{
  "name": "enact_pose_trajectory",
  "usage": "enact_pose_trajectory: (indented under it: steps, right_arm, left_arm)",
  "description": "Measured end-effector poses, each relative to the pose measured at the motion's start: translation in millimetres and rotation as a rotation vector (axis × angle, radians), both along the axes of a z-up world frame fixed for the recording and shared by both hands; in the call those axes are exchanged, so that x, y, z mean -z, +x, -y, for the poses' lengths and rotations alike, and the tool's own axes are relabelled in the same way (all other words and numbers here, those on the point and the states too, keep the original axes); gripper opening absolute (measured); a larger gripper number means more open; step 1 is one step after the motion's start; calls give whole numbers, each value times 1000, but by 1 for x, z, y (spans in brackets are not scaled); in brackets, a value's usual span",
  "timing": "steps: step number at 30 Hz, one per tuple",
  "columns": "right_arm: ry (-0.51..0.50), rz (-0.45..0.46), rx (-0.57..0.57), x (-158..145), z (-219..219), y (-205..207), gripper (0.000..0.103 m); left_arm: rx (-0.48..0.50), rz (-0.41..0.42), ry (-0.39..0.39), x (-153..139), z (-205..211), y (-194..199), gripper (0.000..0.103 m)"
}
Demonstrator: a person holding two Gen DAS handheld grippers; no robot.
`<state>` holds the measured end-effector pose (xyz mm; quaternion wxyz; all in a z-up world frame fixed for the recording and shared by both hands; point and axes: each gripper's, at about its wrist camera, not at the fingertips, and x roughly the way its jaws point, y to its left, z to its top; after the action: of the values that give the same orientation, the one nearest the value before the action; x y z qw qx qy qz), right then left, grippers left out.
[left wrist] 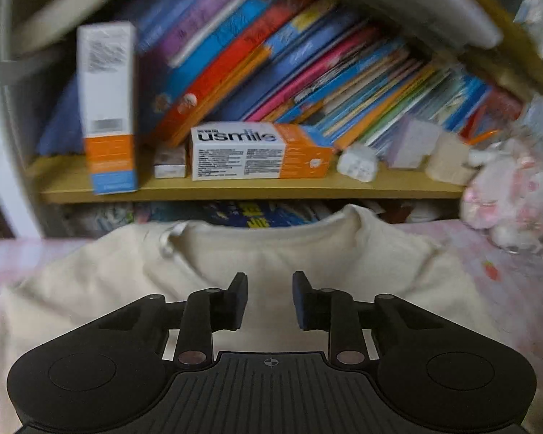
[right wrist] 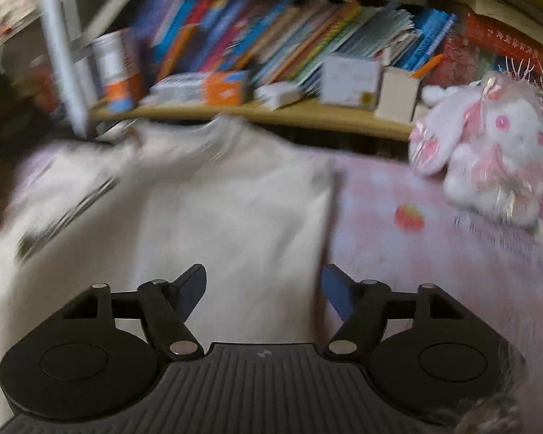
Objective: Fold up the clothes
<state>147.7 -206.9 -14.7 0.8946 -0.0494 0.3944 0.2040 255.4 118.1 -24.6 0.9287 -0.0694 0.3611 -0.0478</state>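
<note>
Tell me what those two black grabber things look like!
Both are matte black plastic. The left gripper has a ribbed base with a small crosshair mark, round domes either side, silver pivot pins, and two fingers tipped with dark blue pads. The right gripper matches: ribbed base, round domes, silver pins, blue pads. No cables or sleeves show.

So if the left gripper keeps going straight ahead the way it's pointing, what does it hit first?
Probably the cream shirt near its collar; the open left gripper aims there, though depth is unclear.
</note>
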Motion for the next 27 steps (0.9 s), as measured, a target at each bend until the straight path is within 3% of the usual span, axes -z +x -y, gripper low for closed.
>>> enact_pose_trajectory:
  steps: [4,8,12,15,17,18,21,24,27]
  right_arm:
    - [-18,-6,-41,1,0,-63,69]
    - [-45,-37,-26,11,0,-99,69]
    - [-57,-57,-3,18,4,-106,68]
    - [-41,-58,15,18,9,-105,68]
    - [-35,-65,18,20,12,-104,68]
    - [-36,-68,15,21,12,-104,68]
    - [-36,-76,3,22,11,-103,67]
    - [-40,-79,-4,23,12,-105,67]
    - [-45,-77,-9,23,12,-109,67]
  left_arm:
    - [-109,-79,5,24,-22,55,22]
    - [-199,-92,-15,26,-32,76,25]
    - [-131,18,30,11,-10,55,25]
    - [22,105,-81,5,16,37,24]
    - [141,96,-160,8,38,40,23]
    - [177,87,-158,12,51,44,22]
    - [146,26,-116,28,73,62,20]
    - [44,-38,-137,38,71,85,21]
    - [34,-52,-143,33,74,91,22]
